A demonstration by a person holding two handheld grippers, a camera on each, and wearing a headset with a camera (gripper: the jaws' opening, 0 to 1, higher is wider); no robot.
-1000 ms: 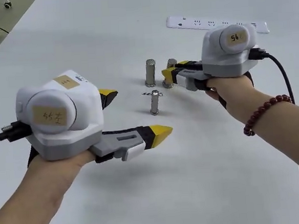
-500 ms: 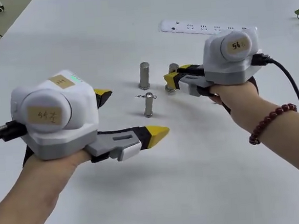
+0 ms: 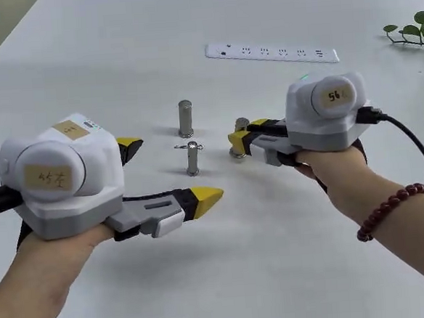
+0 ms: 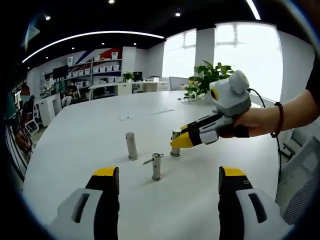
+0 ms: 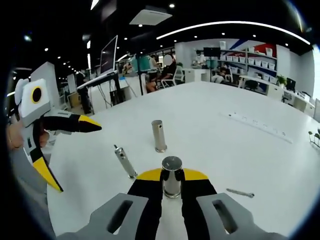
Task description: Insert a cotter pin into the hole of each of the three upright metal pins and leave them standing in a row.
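My right gripper (image 3: 237, 139) clamps the stubby silver metal pin (image 5: 171, 177), steadying it for pinning; left gripper (image 4: 168, 174), eight o'clock, gapes empty.

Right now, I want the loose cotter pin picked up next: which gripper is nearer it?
Right. The loose cotter pin lies just beside the right gripper, shut on a metal pin; the left gripper is open, well beyond the fitted pin.

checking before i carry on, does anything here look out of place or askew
Nothing is spilled or damaged. A thin silver cotter pin lies loose on the white table, beside the short steel pin held in the right gripper, rather than through a pin's hole.
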